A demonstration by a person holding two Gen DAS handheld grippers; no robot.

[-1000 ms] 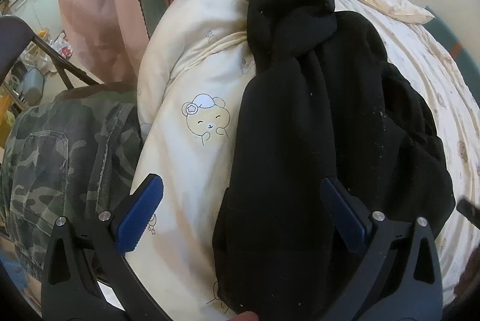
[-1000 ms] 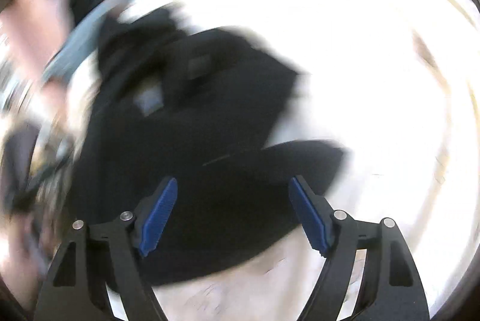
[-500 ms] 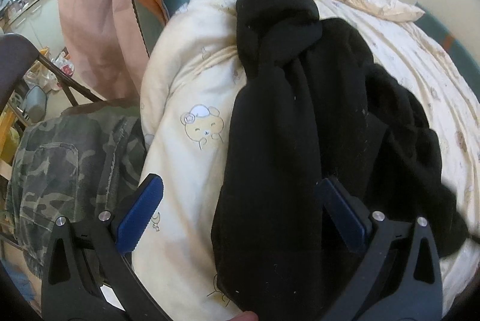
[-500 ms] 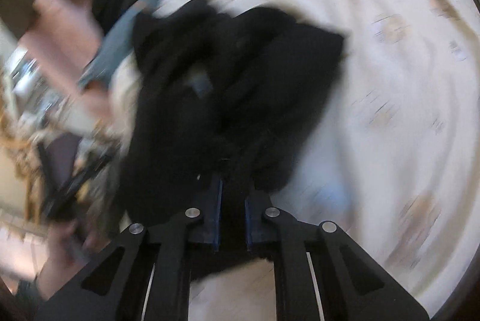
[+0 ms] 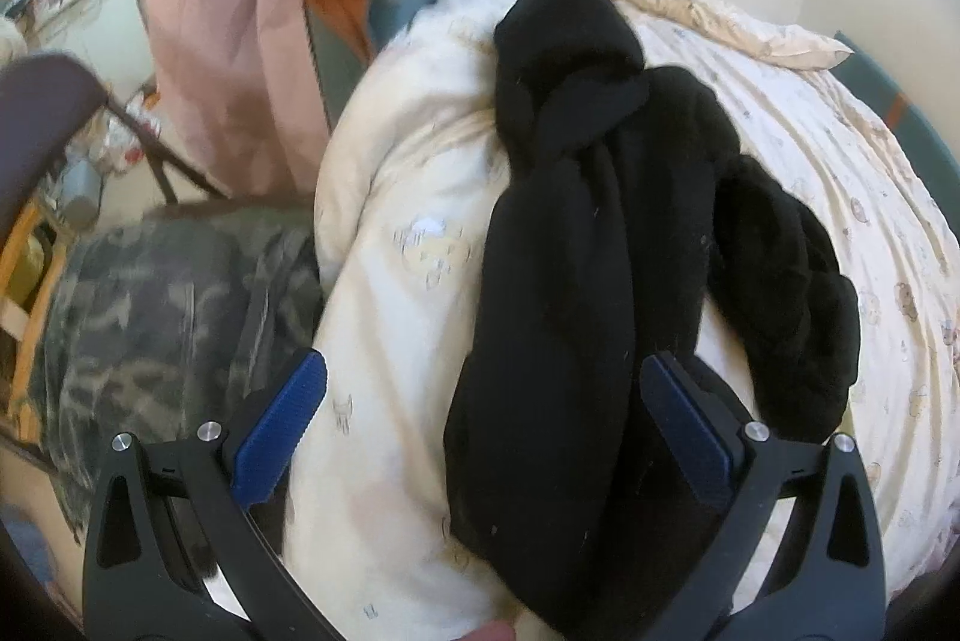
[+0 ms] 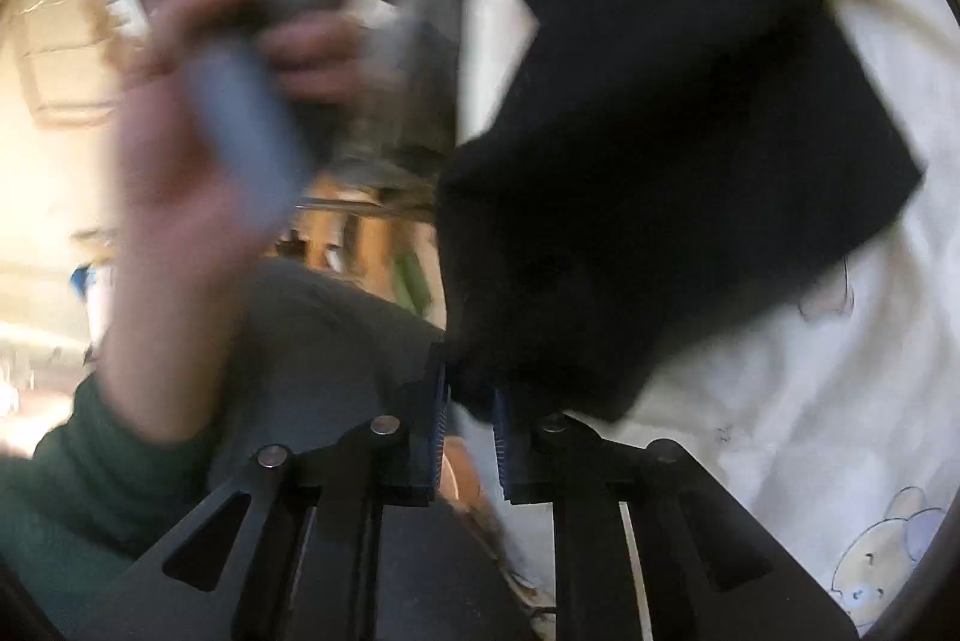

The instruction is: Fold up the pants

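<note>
Black pants (image 5: pixel 576 281) lying crumpled and twisted on a cream quilt (image 5: pixel 396 317) printed with small bears, on a bed; upper end knotted into a lump near the top of the quilt, one leg running down toward the left wrist camera, another bunched part curving to the right

Left gripper (image 5: pixel 480 437) above the lower part of the pants, jaws spread wide and released, blue pads on both sides; right pad over the black cloth, left pad over the quilt edge, nothing pressed between them

Right gripper (image 6: pixel 469 419) with jaws nearly together and easing open slightly, a fold of the black pants (image 6: pixel 660 161) pinched between the blue pads, cloth hanging from there up and to the right over the quilt (image 6: pixel 840 401)

In the right wrist view, much blur; a hand (image 6: pixel 198 149) with a green sleeve (image 6: pixel 90 491) at the left, holding a grey handle, details not clear

Beside the bed on the left, a camouflage garment (image 5: pixel 162 317), a pink curtain (image 5: pixel 252 11) behind it and part of a dark chair (image 5: pixel 42 101)
</note>
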